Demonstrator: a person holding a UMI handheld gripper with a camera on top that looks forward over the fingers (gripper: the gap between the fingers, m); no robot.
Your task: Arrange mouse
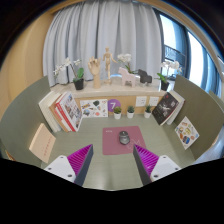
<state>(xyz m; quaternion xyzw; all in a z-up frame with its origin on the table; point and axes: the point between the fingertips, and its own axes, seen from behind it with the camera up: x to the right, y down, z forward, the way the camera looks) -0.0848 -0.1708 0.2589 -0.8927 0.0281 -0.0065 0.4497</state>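
A grey mouse (124, 139) lies on a pink mouse mat (118, 138) on the grey-green table, just ahead of my fingers and a little right of the middle. My gripper (112, 160) is open and empty, its two magenta pads (80, 160) wide apart. The mouse lies beyond the fingertips, not between them, with bare table between.
Books and magazines (67, 111) stand and lie around the mat at the left, back and right (186, 130). Small potted plants (117, 113) stand behind the mat. A shelf (115, 88) with figurines and flowers runs along the back before curtains.
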